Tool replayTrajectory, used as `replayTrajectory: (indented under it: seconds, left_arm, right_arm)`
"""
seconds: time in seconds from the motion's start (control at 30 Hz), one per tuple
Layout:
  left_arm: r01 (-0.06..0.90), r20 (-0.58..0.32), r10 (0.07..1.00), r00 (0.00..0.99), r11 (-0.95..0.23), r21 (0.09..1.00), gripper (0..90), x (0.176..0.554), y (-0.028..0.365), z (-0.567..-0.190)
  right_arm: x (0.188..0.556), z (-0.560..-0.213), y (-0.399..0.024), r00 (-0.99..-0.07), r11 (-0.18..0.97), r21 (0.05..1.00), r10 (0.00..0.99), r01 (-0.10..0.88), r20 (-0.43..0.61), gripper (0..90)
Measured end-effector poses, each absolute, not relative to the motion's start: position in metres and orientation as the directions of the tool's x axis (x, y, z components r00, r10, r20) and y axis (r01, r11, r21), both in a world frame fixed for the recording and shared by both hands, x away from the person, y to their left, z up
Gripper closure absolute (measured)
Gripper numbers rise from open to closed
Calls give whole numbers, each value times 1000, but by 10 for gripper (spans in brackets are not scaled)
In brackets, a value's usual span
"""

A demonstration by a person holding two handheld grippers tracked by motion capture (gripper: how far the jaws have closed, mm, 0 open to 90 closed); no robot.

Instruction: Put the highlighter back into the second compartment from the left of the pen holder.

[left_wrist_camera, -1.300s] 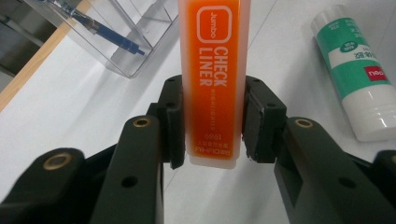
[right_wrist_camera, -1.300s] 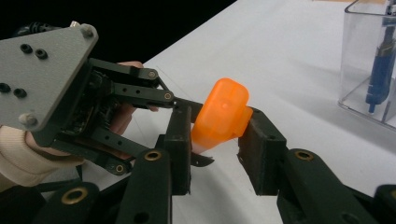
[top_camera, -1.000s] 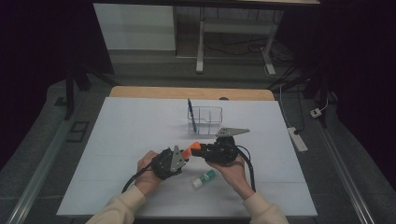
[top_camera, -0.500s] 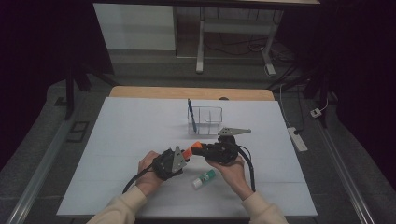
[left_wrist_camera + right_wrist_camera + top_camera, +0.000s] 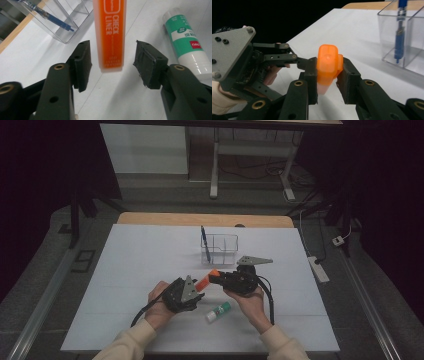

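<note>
Handover step: right gripper (image 5: 327, 77) clamps the highlighter (image 5: 327, 65); left gripper (image 5: 112, 62) jaws have just been opening, pads clear of it. Next: carry it to the holder (image 5: 220, 249).

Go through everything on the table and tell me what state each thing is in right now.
Orange highlighter: capped, off the table, held at its cap end.
Right gripper: shut on the orange highlighter.
Left gripper: jaws just opened, clear of the marker's sides.
Glue stick: lying flat, capped.
Clear organizer: upright.
Blue pen: standing tilted in the clear organizer.
</note>
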State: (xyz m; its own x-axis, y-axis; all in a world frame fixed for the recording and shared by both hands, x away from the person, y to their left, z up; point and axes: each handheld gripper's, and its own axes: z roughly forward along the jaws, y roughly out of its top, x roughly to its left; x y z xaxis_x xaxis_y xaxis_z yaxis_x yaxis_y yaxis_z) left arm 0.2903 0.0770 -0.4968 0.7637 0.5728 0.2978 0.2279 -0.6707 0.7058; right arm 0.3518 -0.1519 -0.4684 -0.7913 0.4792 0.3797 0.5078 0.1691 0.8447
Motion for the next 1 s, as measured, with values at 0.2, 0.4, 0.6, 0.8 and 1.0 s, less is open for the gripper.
replayTrajectory:
  seconds: [0.2, 0.4, 0.6, 0.8, 1.0]
  left_arm:
    - [263, 250, 588, 769, -648, 715, 415, 293, 83, -496]
    - [298, 196, 615, 763, -605, 738, 397, 293, 96, -493]
    - [330, 166, 635, 754, -586, 740, 379, 292, 110, -495]
    - [354, 158, 655, 739, -576, 737, 362, 285, 128, -497]
    - [392, 138, 687, 714, -555, 734, 360, 276, 151, -500]
  right_arm:
    - [353, -466, -157, -787, 154, 851, 491, 502, 375, 707]
    - [353, -464, -161, -786, 146, 858, 498, 492, 366, 708]
    - [354, -462, -164, -792, 148, 864, 496, 482, 357, 708]
    - [353, -459, -164, -795, 148, 869, 498, 471, 346, 708]
    - [353, -455, -167, -798, 144, 878, 502, 457, 333, 708]
